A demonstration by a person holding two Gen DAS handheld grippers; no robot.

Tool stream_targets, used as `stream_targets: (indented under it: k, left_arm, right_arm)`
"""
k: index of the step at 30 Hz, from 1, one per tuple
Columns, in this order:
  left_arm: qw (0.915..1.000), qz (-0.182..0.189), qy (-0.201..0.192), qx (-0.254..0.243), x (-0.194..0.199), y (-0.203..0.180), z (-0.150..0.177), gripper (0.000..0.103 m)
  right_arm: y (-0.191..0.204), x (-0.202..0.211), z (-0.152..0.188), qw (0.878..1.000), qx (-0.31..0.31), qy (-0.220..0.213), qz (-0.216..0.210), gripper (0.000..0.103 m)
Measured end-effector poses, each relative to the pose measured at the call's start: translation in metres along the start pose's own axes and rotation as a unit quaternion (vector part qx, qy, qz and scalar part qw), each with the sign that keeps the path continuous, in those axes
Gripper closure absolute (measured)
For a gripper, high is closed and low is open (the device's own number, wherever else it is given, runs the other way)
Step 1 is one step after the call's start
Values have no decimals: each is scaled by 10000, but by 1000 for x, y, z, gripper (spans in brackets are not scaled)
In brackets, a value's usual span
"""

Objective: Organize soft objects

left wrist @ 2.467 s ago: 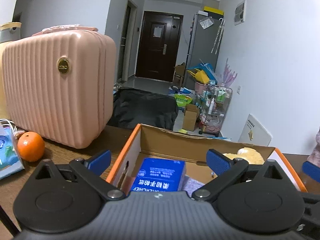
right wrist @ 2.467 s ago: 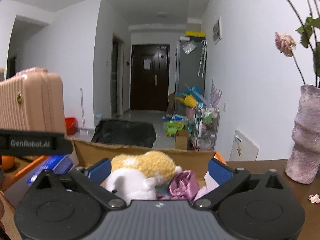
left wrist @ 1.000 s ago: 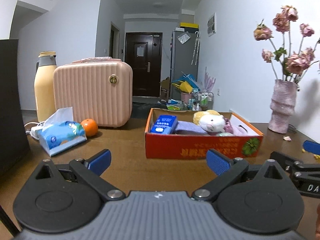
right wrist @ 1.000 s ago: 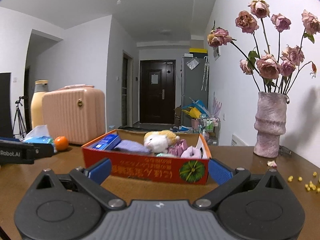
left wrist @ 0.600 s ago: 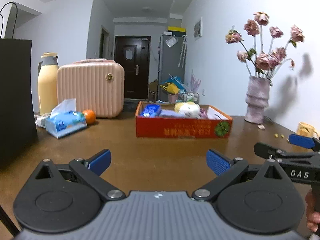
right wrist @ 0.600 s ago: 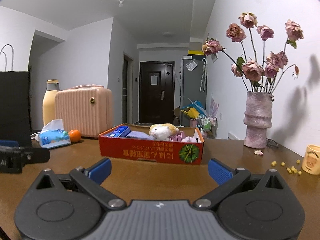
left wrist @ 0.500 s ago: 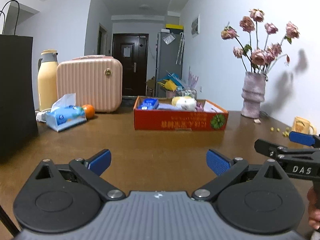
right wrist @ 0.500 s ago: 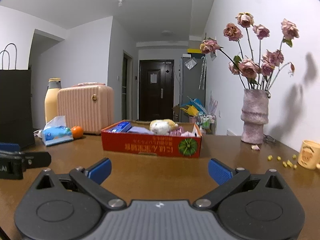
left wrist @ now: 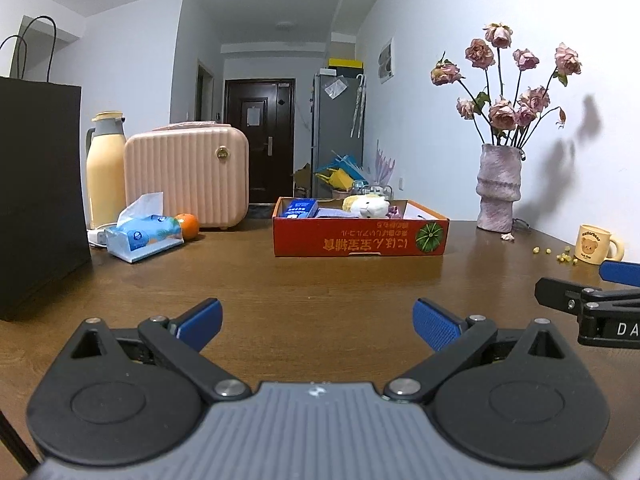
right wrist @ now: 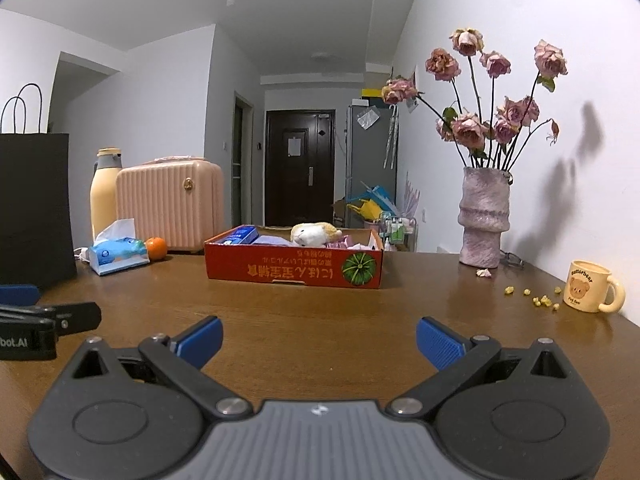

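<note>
We hold the left hand-held gripper [left wrist: 316, 322] and the right hand-held gripper [right wrist: 318, 340] wide and empty; the plush toy [right wrist: 314, 233] lies in the red box [right wrist: 294, 266], so the task looks nearly done.

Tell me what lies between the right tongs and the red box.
Nothing: in the right wrist view only bare brown table stretches from the open right tongs to the red box. The mug stands off to the side.

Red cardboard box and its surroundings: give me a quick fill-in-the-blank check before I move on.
1. The plush toy lies inside the red ____.
2. The orange sits beside the ____ pack.
3. Both grippers, left and right, are ____ and hold nothing.
4. The mug stands right of the ____.

Missing: box; tissue; open; vase
</note>
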State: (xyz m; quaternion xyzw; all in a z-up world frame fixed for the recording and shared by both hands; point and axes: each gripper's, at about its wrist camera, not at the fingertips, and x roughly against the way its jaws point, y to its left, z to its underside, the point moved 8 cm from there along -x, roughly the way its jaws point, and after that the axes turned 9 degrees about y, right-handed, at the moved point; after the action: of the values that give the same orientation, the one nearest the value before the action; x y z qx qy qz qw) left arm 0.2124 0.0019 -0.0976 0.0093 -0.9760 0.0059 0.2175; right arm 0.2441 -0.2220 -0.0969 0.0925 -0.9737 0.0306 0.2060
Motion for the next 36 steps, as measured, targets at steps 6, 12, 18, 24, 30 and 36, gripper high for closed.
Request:
stream_targets:
  k: [6,12,18,24,30,36]
  left_arm:
    - [10000,-10,-31,-21,1,-2,-2,0]
    - [10000,2,-45,-59,1,-4,-3,0]
    - [10000,-3,-52,-60,1,-4,-3,0]
    - [9999,1,-83,-68,2,-4,-4,0]
    - [9999,15,-92,-71,3,-4,-3,0]
    - [9999,18,-117,-71,5,-4,-2,0]
  right_arm:
    - [0,2,-1,10000,-26,-27,-49,0]
    - [-1,3,-1,10000,-48,-56,-63,0]
    - [-2,2,-1,10000,-54,-55,-60,0]
    - [-2,3,-1,9999,-53,-64,-59,0]
    - [-2,5,-2,9999,-48,-101,-56,0]
    - [0,7,-1,9999,-42,-117,-51,0]
